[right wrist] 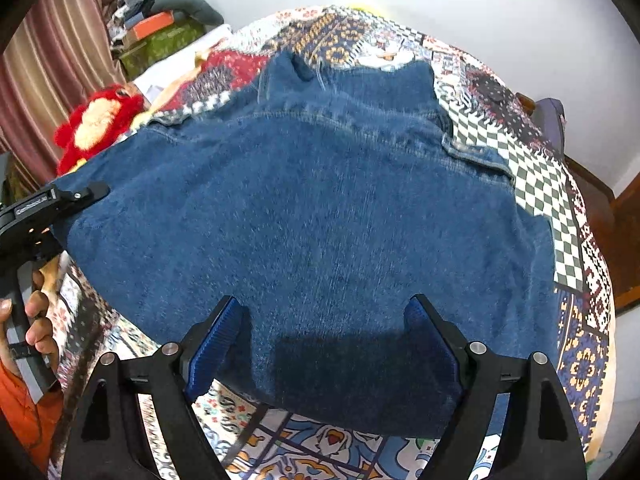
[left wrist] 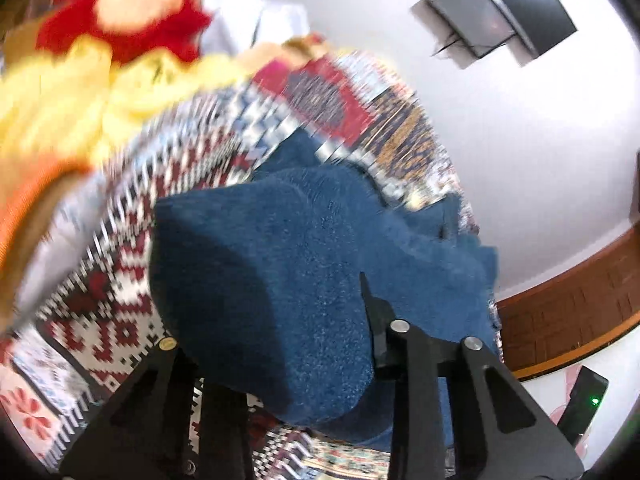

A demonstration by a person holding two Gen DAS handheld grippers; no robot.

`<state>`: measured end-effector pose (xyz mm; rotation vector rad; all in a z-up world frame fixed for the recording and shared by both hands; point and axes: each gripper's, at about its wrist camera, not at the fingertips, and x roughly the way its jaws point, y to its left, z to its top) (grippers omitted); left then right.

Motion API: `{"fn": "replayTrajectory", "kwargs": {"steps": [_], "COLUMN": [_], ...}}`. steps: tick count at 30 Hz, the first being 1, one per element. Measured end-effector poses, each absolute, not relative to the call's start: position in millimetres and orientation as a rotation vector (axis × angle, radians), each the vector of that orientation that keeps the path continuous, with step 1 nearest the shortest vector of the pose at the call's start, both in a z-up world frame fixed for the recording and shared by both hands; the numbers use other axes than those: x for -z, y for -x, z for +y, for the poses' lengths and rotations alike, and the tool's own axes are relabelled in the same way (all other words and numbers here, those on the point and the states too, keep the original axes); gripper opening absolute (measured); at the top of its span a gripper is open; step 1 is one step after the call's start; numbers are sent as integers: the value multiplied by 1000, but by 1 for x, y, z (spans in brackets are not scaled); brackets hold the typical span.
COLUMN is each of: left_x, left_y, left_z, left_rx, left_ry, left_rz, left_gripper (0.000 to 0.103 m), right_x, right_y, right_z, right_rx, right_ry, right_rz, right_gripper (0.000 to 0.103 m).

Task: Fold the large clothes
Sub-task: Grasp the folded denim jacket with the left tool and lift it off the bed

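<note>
Motion blur smears the quilt (left wrist: 168, 216) and the red toy (left wrist: 120, 12) in the left wrist view. The jacket (left wrist: 304, 280) hides the left claw's (left wrist: 304, 344) tips.

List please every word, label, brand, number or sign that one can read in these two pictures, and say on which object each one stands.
No text can be read with certainty.
Left gripper: a small pale marking is printed on its black body in the right wrist view, too small and blurred to read.
Denim jacket: no label or writing shows.
Patchwork bedspread: only patterns, no words.
</note>
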<state>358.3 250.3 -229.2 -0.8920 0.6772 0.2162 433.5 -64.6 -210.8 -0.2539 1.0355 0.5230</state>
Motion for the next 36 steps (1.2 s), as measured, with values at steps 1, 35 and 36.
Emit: {"fn": "replayTrajectory", "kwargs": {"steps": [1, 35, 36], "left_x": [218, 64, 67], "left_y": [-354, -372, -376], "left_z": [252, 66, 55], "left_rx": [-198, 129, 156], "left_ry": [888, 133, 130], "left_rz": [656, 499, 507], "left_gripper": [28, 24, 24], "right_x": [207, 174, 170], "right_y": [-433, -430, -431], "right_z": [-64, -153, -170], "right_rx": [-528, -429, -400], "right_ry": [250, 114, 84], "right_rz": [1027, 1031, 1032], "right_gripper": [84, 85, 85]}}
